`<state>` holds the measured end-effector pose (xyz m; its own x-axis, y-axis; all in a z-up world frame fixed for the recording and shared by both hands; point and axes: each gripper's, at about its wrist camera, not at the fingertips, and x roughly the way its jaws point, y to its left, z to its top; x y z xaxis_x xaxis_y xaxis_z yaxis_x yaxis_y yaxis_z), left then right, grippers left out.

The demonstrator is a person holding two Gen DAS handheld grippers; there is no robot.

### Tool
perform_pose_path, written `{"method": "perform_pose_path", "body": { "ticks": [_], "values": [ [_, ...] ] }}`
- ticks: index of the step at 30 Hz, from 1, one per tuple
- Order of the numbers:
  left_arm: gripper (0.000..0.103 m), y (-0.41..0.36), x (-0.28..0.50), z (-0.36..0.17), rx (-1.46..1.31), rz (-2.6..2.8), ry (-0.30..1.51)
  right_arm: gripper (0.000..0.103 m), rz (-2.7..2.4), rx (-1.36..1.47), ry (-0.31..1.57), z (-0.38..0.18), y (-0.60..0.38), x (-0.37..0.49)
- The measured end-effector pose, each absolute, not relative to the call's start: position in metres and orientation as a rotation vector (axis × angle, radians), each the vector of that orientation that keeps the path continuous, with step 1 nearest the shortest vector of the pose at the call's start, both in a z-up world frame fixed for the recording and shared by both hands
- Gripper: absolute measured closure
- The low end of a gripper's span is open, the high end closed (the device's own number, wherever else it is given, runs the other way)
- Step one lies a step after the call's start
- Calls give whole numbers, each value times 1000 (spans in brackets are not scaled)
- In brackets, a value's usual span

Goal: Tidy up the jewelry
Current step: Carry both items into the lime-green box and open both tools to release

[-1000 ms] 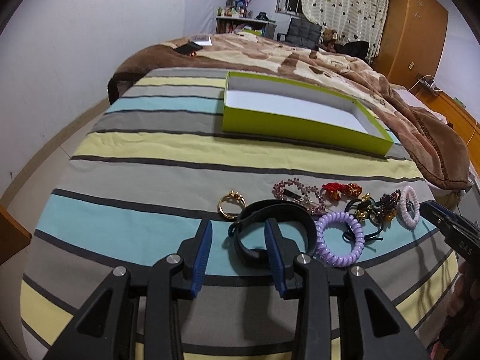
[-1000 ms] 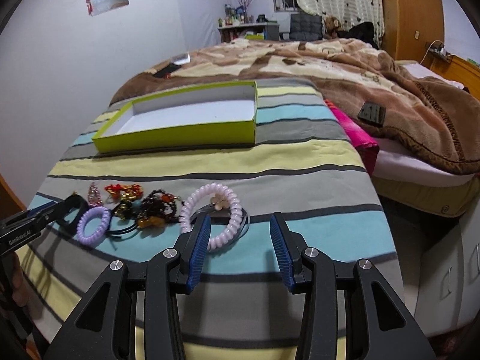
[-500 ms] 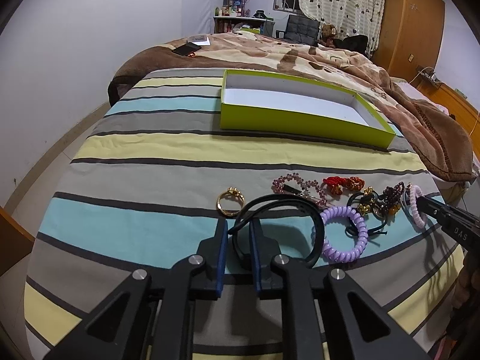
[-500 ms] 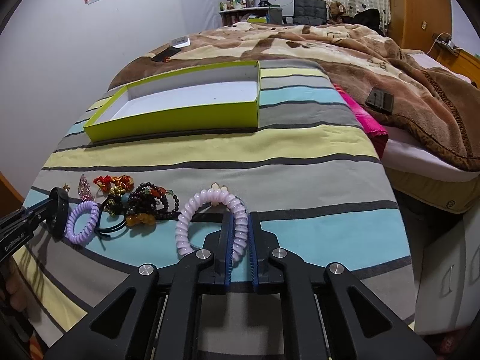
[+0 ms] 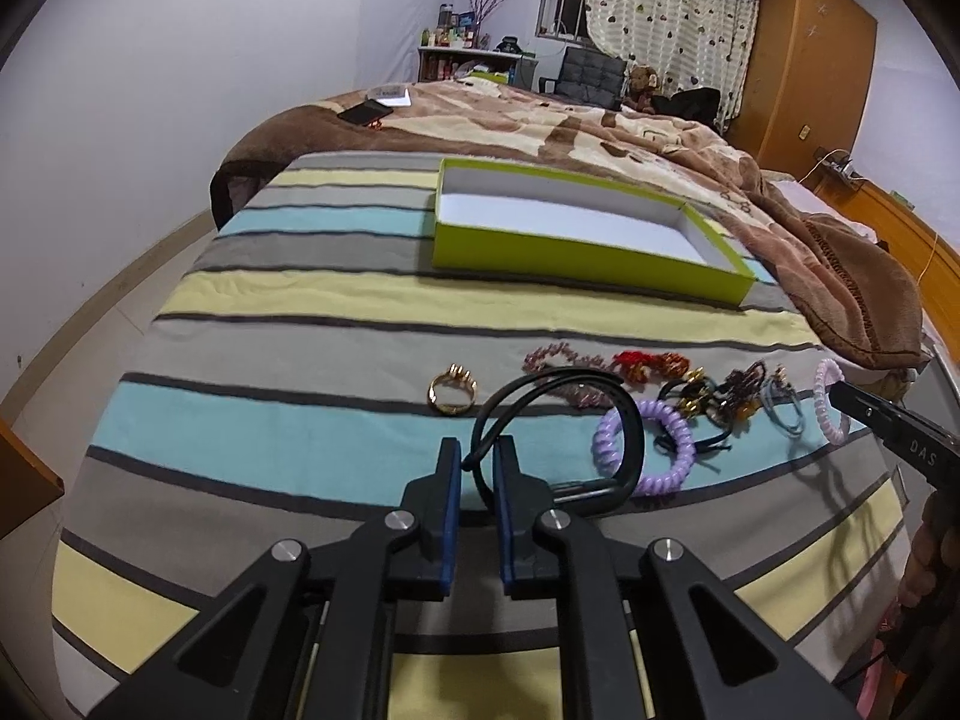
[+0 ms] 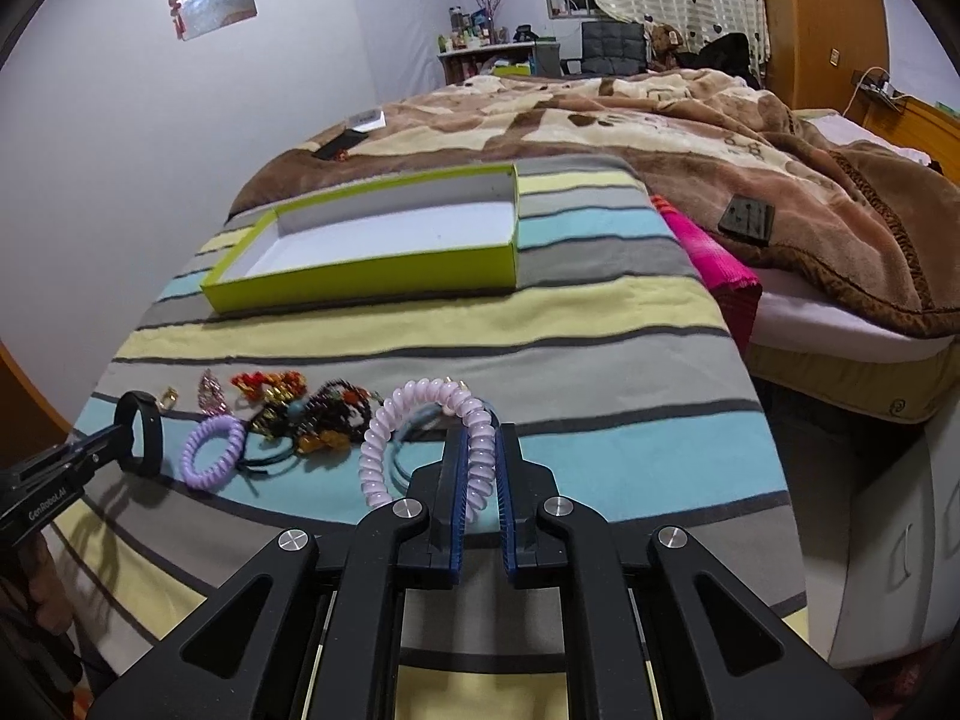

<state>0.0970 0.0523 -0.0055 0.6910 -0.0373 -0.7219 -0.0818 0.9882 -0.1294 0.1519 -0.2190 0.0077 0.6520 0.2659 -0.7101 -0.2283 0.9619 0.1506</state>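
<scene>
You clamped your left gripper (image 5: pixel 477 468) on the thin black band (image 5: pixel 564 396), which looked light and springy. Your right gripper (image 6: pixel 478 468) pinched the soft pink coil (image 6: pixel 420 414) between its fingers

Each black claw (image 5: pixel 477 462) (image 6: pixel 480 456) has 2 blue-padded fingers, silver screws, white lettering.

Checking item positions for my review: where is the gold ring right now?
In the left wrist view the gold ring lies on the striped blanket, at the left end of the jewelry row, just left of the black band.
</scene>
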Motion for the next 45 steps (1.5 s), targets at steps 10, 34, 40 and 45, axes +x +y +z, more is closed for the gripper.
{"method": "perform_pose_path", "body": {
  "ticks": [10,34,40,45],
  "values": [
    [92,45,136,33,-103,-26,729,94,349,18,762,33,-197,176],
    [92,22,332,9,10,-69,843,94,395,-24,876,12,-129,353],
    [92,19,355,-6,12,-59,899,94,378,-29,932,-4,-122,383],
    [91,20,362,-11,-2,-62,912,94,369,-35,959,-11,-118,395]
  ]
}}
